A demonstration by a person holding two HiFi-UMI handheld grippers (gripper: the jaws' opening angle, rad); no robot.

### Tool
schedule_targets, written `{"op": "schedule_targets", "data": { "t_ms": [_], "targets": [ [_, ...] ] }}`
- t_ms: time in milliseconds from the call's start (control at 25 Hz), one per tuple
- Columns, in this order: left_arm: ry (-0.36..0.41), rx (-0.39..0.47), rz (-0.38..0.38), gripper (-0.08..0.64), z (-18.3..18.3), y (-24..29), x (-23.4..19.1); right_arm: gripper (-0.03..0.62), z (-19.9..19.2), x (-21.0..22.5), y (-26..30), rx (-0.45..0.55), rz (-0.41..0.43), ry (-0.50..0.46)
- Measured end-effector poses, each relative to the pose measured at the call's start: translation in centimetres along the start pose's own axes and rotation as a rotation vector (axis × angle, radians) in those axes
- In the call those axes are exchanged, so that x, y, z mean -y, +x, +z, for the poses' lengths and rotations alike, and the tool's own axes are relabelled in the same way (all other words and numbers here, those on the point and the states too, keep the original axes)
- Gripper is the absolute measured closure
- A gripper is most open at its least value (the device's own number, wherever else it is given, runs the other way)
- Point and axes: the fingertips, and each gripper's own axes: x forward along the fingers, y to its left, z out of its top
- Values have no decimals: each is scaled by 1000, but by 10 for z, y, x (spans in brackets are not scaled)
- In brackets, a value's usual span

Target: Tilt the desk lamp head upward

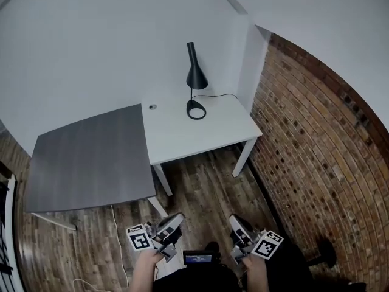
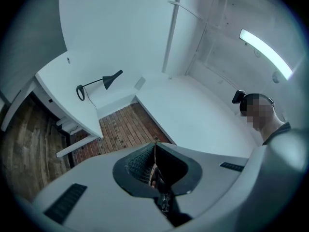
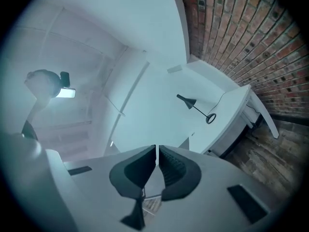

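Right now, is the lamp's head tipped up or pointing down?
Pointing down: the lamp head opens toward the ring base below.

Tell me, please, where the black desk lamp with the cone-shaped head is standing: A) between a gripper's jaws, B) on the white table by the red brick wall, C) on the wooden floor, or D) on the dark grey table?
B: the black desk lamp rests its ring-shaped foot on the white table, which stands between the red brick wall and the dark grey table.
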Motion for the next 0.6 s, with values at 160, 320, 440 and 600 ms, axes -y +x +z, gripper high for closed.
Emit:
{"op": "schedule_targets", "data": {
  "t_ms": [160,320,440,600],
  "targets": [
    [39,-5,4,545,15,55,-11,578,39,26,20,-34,39,24],
    [21,-5,34,545,25,104,-28,578,67,50,40,-73,57,41],
    [-12,-1,78,545,26,125,-40,578,81,63,48,-78,69,77],
    [14,-26,60,545,29,143,-40,578,93,71,61,-91,108,109]
  ]
}}
